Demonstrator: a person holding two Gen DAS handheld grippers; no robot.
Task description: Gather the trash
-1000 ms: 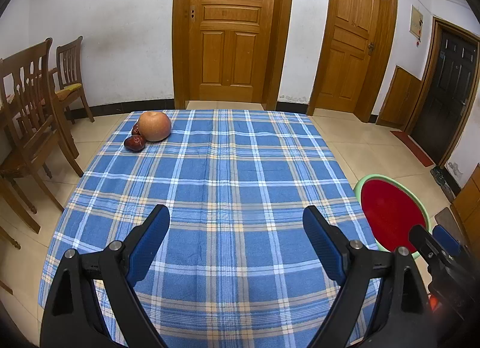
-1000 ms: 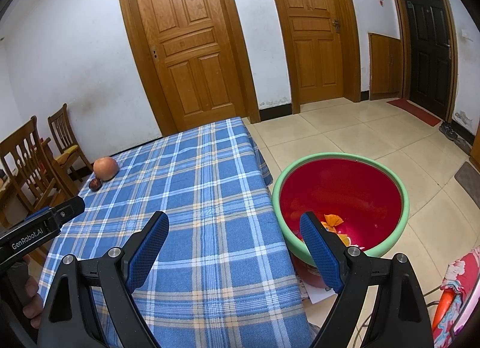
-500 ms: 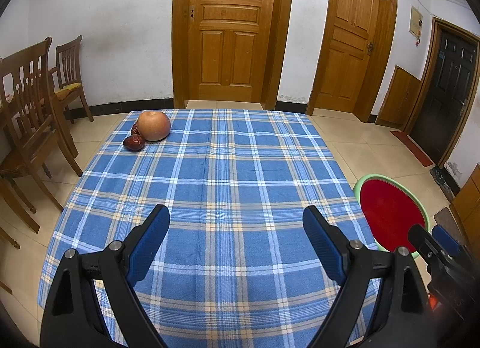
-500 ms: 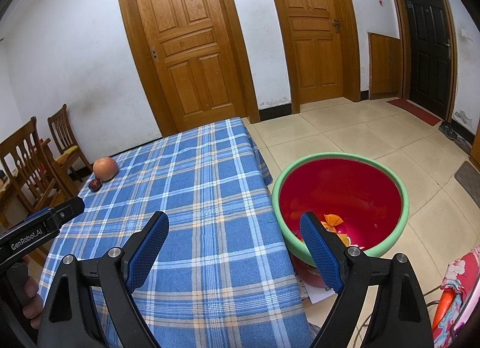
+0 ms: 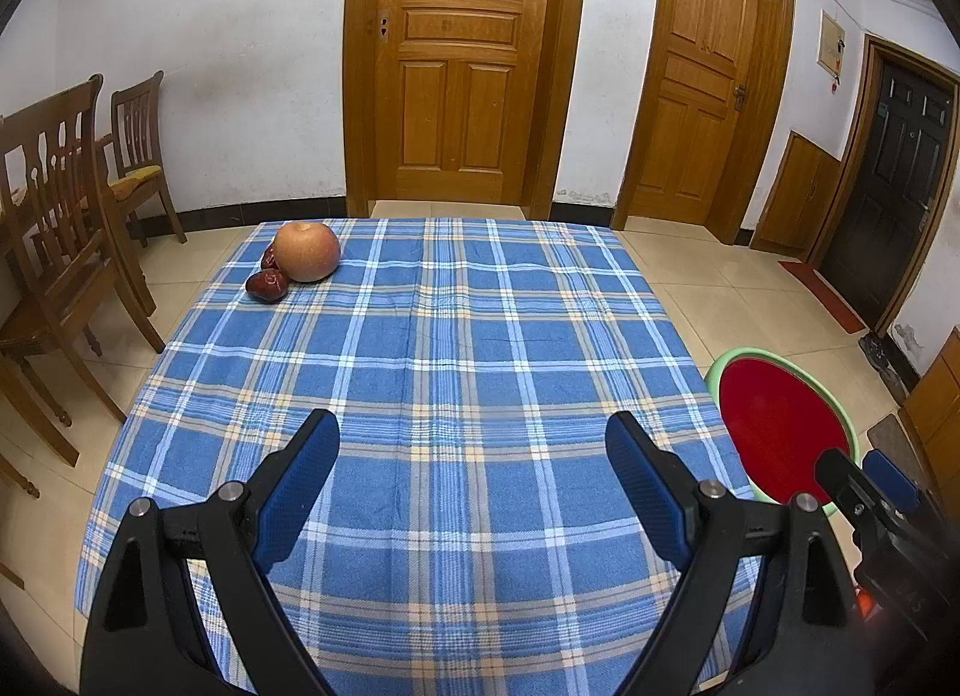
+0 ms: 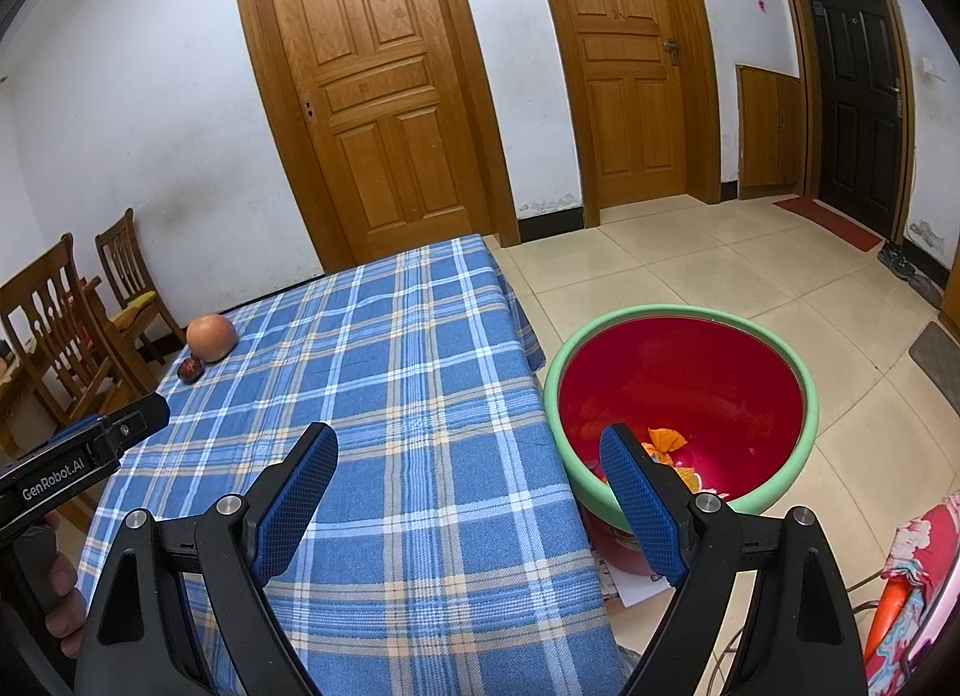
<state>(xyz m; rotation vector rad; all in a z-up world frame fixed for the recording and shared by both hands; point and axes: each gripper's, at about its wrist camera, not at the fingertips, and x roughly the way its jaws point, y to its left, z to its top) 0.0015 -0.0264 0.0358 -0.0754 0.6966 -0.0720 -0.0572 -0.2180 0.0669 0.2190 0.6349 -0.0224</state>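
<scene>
I hold both tongs apart and empty – left tongs [image 5: 471, 456], right tongs [image 6: 468, 468] – over the checked counter [image 5: 480, 336]; an apple [image 5: 306, 251] sits at its far left corner.

A: the basin [image 5: 780, 432] at 4 o'clock in the left view, what's in it? The table edge and the right gripper [image 5: 864, 492] cover half of it.

B: no clue. In the right view a blue finger [image 6: 636, 498] hides part of the orange scraps [image 6: 666, 444].
</scene>
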